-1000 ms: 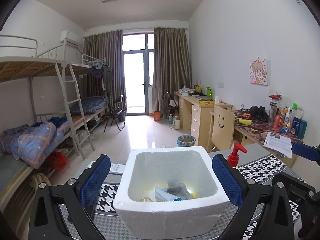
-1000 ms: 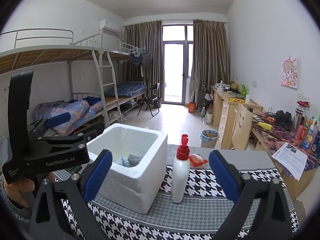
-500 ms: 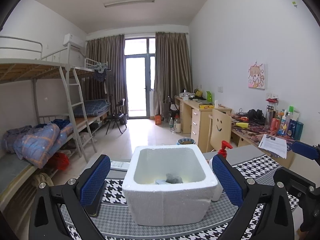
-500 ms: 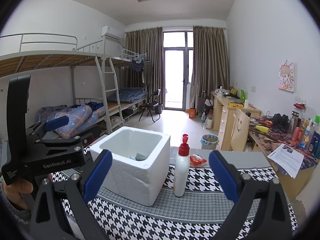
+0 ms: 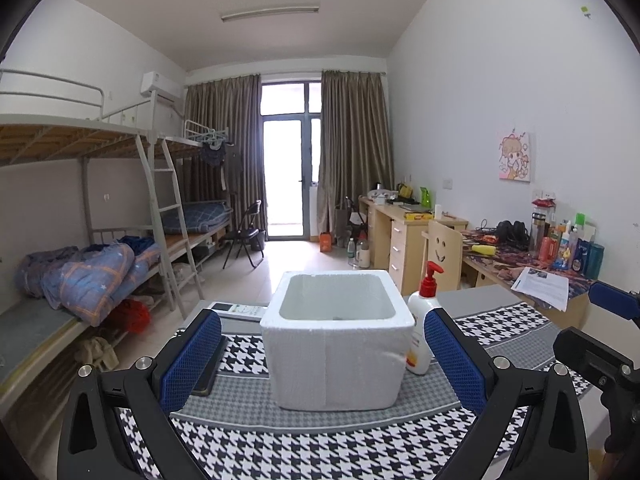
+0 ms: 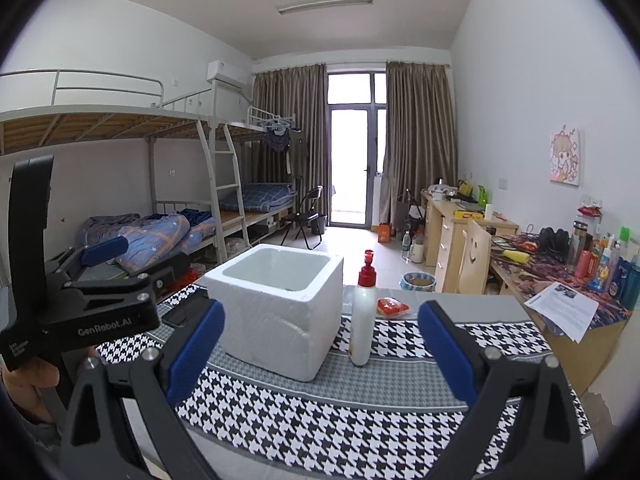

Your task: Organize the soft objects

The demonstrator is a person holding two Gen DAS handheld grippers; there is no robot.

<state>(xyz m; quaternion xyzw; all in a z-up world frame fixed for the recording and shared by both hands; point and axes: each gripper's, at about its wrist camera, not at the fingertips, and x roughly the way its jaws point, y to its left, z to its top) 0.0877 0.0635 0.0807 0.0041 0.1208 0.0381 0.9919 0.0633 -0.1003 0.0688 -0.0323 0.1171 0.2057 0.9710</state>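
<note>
With both your left gripper (image 5: 322, 356) and right gripper (image 6: 320, 350) fingers apart and empty, reaching forward could topple the white red-capped pump bottle (image 6: 362, 320) beside the white foam box (image 5: 338, 336).

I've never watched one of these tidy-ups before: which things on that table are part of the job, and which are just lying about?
Part of the job:
- white foam box, open-topped
- left gripper and right gripper, both open and empty

Just lying about:
- white pump bottle with red top
- small red packet
- black phone
- white remote control
- printed paper sheet
</note>
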